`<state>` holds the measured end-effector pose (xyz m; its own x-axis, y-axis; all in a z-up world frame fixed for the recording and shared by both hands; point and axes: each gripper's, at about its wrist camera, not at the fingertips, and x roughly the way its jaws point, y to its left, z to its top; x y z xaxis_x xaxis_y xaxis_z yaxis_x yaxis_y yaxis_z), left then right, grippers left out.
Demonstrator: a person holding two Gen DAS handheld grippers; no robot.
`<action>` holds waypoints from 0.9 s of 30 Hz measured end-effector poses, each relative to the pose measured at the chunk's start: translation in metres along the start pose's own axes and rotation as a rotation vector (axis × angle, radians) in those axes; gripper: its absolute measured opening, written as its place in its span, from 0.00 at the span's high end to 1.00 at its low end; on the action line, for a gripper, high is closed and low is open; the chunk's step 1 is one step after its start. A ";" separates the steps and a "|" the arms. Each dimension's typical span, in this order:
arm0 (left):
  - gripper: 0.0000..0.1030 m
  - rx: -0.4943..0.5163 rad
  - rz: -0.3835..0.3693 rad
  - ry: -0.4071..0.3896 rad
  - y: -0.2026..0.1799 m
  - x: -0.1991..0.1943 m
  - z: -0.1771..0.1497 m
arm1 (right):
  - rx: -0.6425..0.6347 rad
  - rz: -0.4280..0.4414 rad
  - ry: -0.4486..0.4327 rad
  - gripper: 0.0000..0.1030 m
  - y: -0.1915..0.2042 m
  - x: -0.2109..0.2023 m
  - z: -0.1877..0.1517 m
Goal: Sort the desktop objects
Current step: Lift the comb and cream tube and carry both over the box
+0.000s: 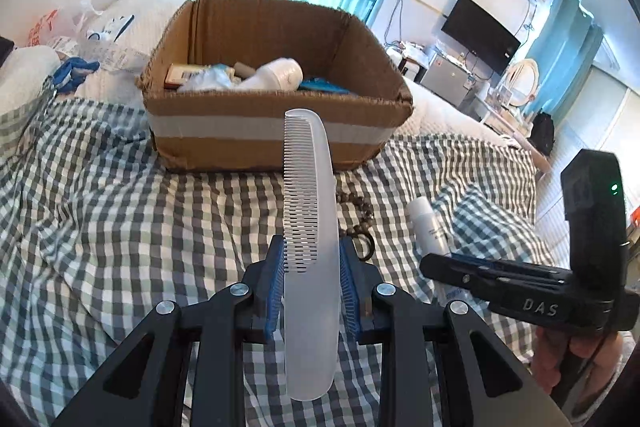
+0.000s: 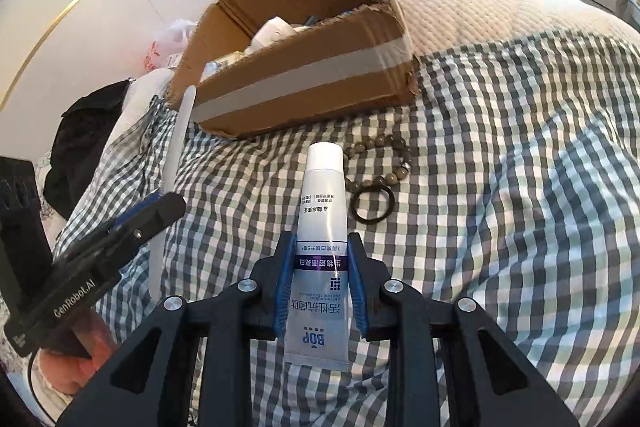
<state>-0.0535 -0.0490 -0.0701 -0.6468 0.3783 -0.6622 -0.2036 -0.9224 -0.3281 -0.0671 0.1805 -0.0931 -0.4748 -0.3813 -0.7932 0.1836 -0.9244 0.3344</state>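
Observation:
My left gripper [image 1: 312,247] is shut on a translucent white comb [image 1: 308,211], held upright above the checked bedspread, in front of the cardboard box [image 1: 276,135]. My right gripper [image 2: 322,241] is shut on a white toothpaste tube [image 2: 320,247], cap pointing forward toward the box [image 2: 304,83]. The right gripper also shows in the left wrist view [image 1: 436,263] with the tube [image 1: 428,227]. The left gripper and comb [image 2: 176,151] show at the left of the right wrist view. The box holds a white bottle [image 1: 276,75] and other items.
A bead bracelet [image 2: 380,155] and a dark hair ring [image 2: 372,205] lie on the checked bedspread [image 2: 500,187] between the grippers and the box. Plastic bags [image 1: 60,27] and pillows lie behind the box at left. A dark garment [image 2: 84,147] lies at the bed's left edge.

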 end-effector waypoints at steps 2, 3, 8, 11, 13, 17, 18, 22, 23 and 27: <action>0.74 0.020 0.007 -0.010 -0.002 -0.003 0.007 | -0.007 0.021 -0.009 0.76 0.003 -0.004 0.007; 0.74 0.031 0.013 -0.014 -0.003 -0.004 0.011 | -0.012 0.029 -0.012 0.76 0.004 -0.007 0.010; 0.74 0.041 0.022 -0.041 -0.002 -0.005 0.036 | -0.038 0.034 -0.056 0.76 0.009 -0.021 0.037; 0.74 0.058 0.032 -0.066 -0.001 -0.006 0.053 | -0.047 0.052 -0.088 0.76 0.013 -0.029 0.056; 0.74 0.061 0.038 -0.091 0.000 -0.007 0.066 | -0.062 0.054 -0.111 0.76 0.018 -0.033 0.070; 0.74 0.063 0.040 -0.120 0.005 -0.005 0.098 | -0.082 0.056 -0.147 0.76 0.025 -0.036 0.099; 0.74 0.070 0.047 -0.124 0.006 -0.004 0.103 | -0.089 0.057 -0.150 0.76 0.025 -0.035 0.107; 0.74 0.088 0.069 -0.145 0.009 0.007 0.130 | -0.096 0.046 -0.169 0.76 0.028 -0.025 0.140; 0.74 0.086 0.070 -0.153 0.011 0.011 0.136 | -0.088 0.047 -0.169 0.76 0.027 -0.019 0.150; 0.74 0.071 0.074 -0.148 0.019 0.034 0.159 | -0.073 0.041 -0.166 0.76 0.025 0.004 0.181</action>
<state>-0.1963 -0.0661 0.0077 -0.7618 0.2982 -0.5750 -0.1992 -0.9526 -0.2300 -0.2205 0.1588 0.0045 -0.6003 -0.4165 -0.6828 0.2645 -0.9091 0.3220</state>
